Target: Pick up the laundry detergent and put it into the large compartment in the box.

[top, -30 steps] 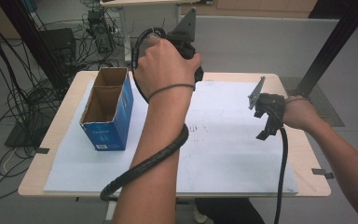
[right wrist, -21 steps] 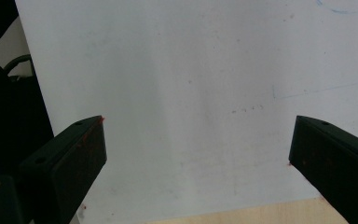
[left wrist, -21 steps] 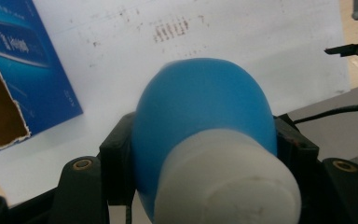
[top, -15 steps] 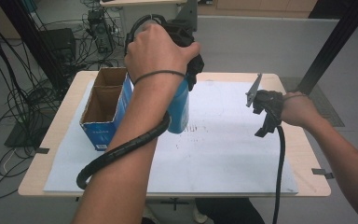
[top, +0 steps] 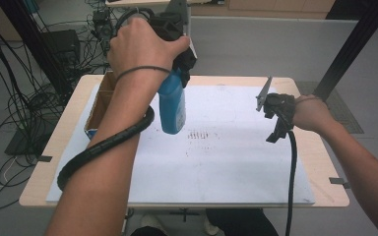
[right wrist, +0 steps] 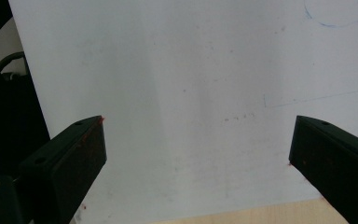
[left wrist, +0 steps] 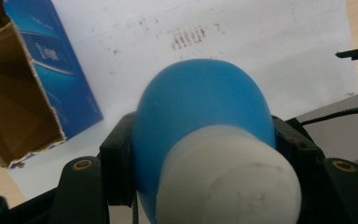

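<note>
While my left gripper [top: 179, 66] clamped the blue bottle [top: 172, 105] just below its white cap [left wrist: 226, 179], hanging over the mat [top: 216, 162] right of the box [top: 96, 110], it felt smooth, light, possibly slippery, my right gripper [top: 270, 115] open.

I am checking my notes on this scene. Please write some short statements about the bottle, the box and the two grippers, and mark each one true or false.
1. The left gripper is shut on the blue bottle. True.
2. The bottle stands on the table. False: it hangs in the air above the white sheet.
3. The right gripper holds the bottle's cap. False: its jaws are open with nothing between them.
4. The cardboard box is open at the top. True.
5. The bottle has a white cap. True.
</note>
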Tool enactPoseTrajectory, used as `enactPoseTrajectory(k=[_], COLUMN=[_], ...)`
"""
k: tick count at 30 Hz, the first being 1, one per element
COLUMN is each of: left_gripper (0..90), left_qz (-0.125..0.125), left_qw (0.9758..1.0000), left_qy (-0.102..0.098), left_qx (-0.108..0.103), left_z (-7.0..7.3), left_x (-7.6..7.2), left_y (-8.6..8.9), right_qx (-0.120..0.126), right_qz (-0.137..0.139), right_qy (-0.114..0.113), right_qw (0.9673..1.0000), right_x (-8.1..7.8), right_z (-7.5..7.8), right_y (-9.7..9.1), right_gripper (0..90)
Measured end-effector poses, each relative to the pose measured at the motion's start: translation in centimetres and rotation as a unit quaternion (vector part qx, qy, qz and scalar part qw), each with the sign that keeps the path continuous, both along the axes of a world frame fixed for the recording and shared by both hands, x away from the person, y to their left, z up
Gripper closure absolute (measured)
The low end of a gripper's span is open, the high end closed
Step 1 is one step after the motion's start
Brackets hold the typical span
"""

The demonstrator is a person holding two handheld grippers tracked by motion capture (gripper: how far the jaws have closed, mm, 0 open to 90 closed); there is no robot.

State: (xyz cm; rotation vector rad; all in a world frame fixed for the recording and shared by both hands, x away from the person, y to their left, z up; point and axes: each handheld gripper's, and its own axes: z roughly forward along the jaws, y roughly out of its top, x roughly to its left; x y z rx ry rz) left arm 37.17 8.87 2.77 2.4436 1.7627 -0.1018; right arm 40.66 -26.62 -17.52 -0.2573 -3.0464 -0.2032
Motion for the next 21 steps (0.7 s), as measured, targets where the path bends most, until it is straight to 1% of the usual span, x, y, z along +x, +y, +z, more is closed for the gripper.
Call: enactPoseTrajectory(k=[1, 3, 4, 6, 7, 8, 10, 14, 17, 21], left_gripper=[37.6, 37.6, 37.6, 37.5, 37.6, 37.6, 37.6, 37.6, 37.6, 37.6], left_qz=[0.004, 0.006, 0.008, 0.014, 0.017, 0.019, 0.026, 0.037, 0.042, 0.057], left_qw=[1.0000, 0.9999, 0.9999, 0.9998, 0.9998, 0.9997, 0.9996, 0.9993, 0.9991, 0.9984], left_qy=[0.000, -0.005, -0.005, -0.010, -0.009, -0.009, -0.008, -0.003, -0.005, -0.007], left_qx=[0.003, 0.007, 0.008, 0.010, 0.010, 0.010, 0.007, 0.005, 0.005, 0.002], left_z=[0.0, 0.1, 0.1, 0.1, 0.0, 0.0, -0.1, -0.3, -0.2, -0.2], left_x=[0.2, 0.5, 0.6, 0.7, 0.9, 1.1, 1.4, 2.3, 2.5, 2.8], left_y=[0.3, 0.9, 1.1, 1.8, 2.3, 2.6, 3.6, 5.4, 6.6, 8.7], right_qx=[-0.001, 0.003, -0.001, 0.002, 0.000, 0.005, 0.002, 0.007, 0.007, 0.010], right_qz=[0.000, -0.003, -0.004, -0.006, -0.005, -0.006, -0.002, -0.003, -0.006, -0.008], right_qy=[0.000, -0.002, -0.001, -0.001, -0.002, -0.002, -0.003, -0.005, -0.002, -0.001], right_qw=[1.0000, 1.0000, 1.0000, 1.0000, 1.0000, 1.0000, 1.0000, 1.0000, 1.0000, 0.9999], right_x=[0.0, 0.1, 0.1, 0.2, 0.2, 0.2, 0.3, 0.3, 0.5, 0.6], right_z=[0.0, -0.1, 0.0, -0.1, -0.1, -0.1, -0.1, -0.2, -0.4, -0.5], right_y=[0.1, 0.0, 0.2, 0.3, 0.5, 0.6, 1.0, 1.4, 1.5, 1.7], right_gripper=[3.9, 3.7, 4.1, 3.8, 3.9, 3.9, 3.9, 3.8, 3.8, 3.8])
